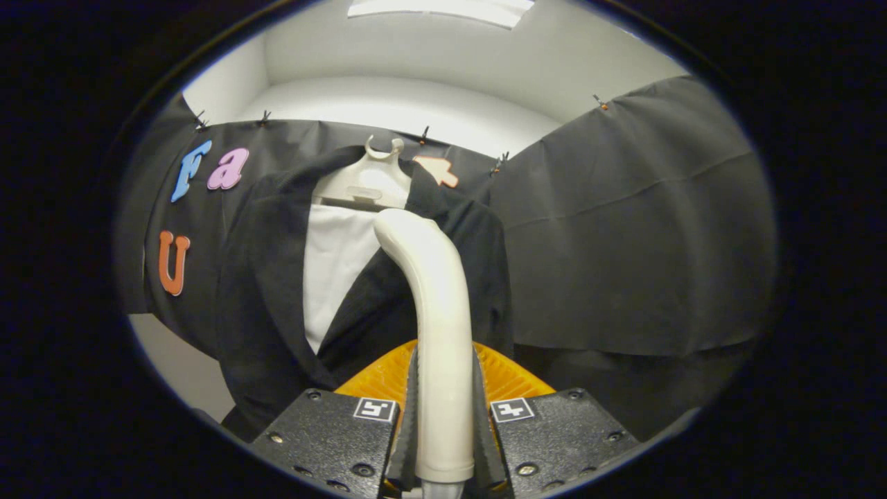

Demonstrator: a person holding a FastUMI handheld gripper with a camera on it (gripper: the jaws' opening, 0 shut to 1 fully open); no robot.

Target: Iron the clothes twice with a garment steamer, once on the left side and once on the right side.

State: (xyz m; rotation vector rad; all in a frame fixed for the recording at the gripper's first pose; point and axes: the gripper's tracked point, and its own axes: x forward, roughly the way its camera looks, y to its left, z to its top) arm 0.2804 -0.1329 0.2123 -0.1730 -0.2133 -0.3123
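Note:
My gripper [444, 409] is shut on the cream handle of the garment steamer [435, 312], which rises between my fingers and bends forward at the top. Its head is against the right front panel of a black jacket [270, 291], near the collar. The jacket hangs on a pale hanger [369, 181] with a white shirt front [336, 260] showing between its lapels. The steamer handle hides part of the jacket's right lapel.
Black cloth [624, 235] covers the booth wall behind and to the right of the jacket, pinned with small clips along its top. White wall and a ceiling light [443, 8] lie above. A bare pale patch of wall [183, 367] shows lower left.

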